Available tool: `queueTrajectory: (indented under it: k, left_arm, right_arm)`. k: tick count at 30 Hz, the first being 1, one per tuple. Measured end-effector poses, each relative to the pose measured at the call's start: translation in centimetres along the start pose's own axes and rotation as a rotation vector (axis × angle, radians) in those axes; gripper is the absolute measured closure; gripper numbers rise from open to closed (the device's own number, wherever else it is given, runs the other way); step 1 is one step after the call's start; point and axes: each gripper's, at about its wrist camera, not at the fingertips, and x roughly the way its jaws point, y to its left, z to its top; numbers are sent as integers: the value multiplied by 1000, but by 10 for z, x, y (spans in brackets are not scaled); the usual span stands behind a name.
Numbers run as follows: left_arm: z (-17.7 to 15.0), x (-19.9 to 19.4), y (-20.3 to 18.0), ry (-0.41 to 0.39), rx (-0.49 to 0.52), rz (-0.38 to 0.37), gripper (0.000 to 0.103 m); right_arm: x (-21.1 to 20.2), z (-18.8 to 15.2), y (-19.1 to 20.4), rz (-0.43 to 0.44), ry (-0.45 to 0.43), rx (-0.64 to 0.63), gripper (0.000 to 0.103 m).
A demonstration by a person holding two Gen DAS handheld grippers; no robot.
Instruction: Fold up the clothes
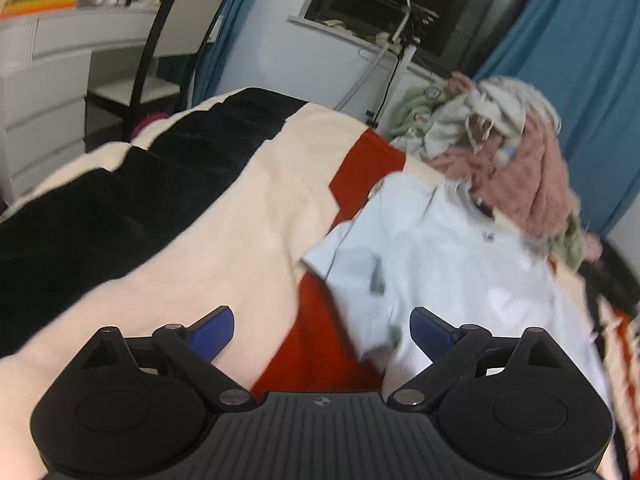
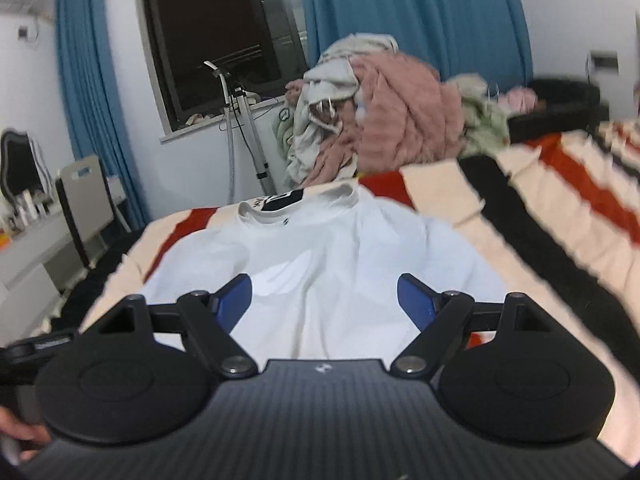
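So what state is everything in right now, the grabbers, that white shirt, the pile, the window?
Left gripper: open, holding nothing.
Right gripper: open, holding nothing.
White shirt: spread on the bed, unfolded.
Clothes pile: heaped, unfolded.
Blue curtains: drawn apart.
Striped blanket: spread over the bed.

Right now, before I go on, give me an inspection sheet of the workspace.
Surface: bed with a striped blanket in cream, black and red.
Job's things: white T-shirt spread flat on the blanket, collar away from the tools.
Clutter: heap of unfolded clothes beyond the shirt.
Grippers: left tool open, empty, over the shirt's edge; right tool open, empty, over the shirt.
Cables: a hose and dark cord hang at the garment steamer.
Surroundings: dark window, blue curtains, chair, white dresser.
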Motion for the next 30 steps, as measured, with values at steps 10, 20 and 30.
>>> queueTrajectory:
  k: [10,20,30]
  left_arm:
    - [22,47,13,-49,-129,-105,40]
    - [28,88,5,-32,-91,-76,59]
    - [51,82,44,13,-250,-157,81]
  right_arm:
    - [28,-10,-3,36,71,66,22]
    - [53,-16,-11,32,134,127,22]
    - [68,-23,-25,22,175,193,22]
